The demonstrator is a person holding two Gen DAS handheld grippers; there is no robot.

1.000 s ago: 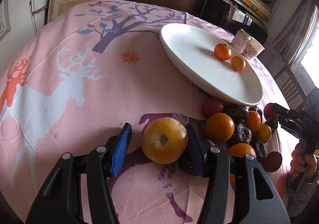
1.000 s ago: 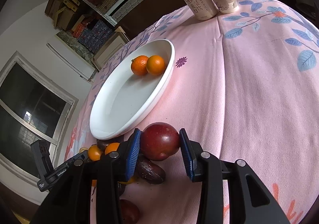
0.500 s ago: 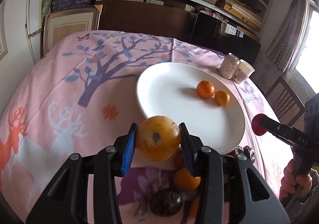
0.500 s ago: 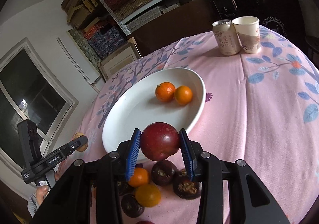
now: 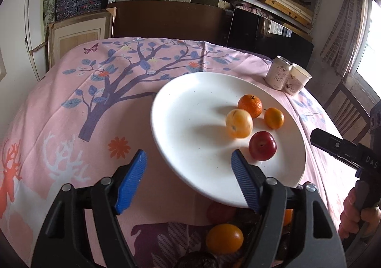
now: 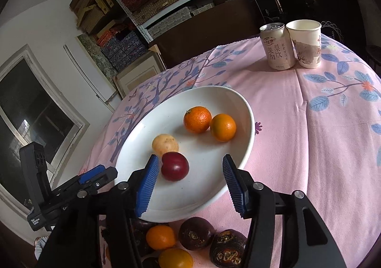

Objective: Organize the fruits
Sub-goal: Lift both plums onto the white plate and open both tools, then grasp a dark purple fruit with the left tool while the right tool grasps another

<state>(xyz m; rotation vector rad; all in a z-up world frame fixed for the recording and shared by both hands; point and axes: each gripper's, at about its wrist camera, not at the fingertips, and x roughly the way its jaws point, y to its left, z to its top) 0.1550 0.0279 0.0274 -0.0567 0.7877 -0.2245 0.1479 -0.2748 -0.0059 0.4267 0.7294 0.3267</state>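
Fruits not yet sorted (image 6: 164, 237) lie on the pink tablecloth (image 6: 309, 148) nearest the cameras. Left gripper (image 5: 188, 177) and right gripper (image 6: 189, 184): fingers spread, released, gripping nothing, above the near rim of the white plate (image 5: 190, 110). On the plate: red plum (image 6: 175, 166), yellow fruit (image 5: 238, 123), two oranges (image 6: 197, 119). Beyond stand a can (image 6: 276, 46) and paper cup (image 6: 306, 43).

A pink tree-print cloth (image 6: 309, 139) covers the worktop; on it sit a white plate (image 6: 245, 110), a drink can (image 6: 276, 47) touching a paper cup (image 6: 307, 45), and loose fruit (image 6: 197, 232).
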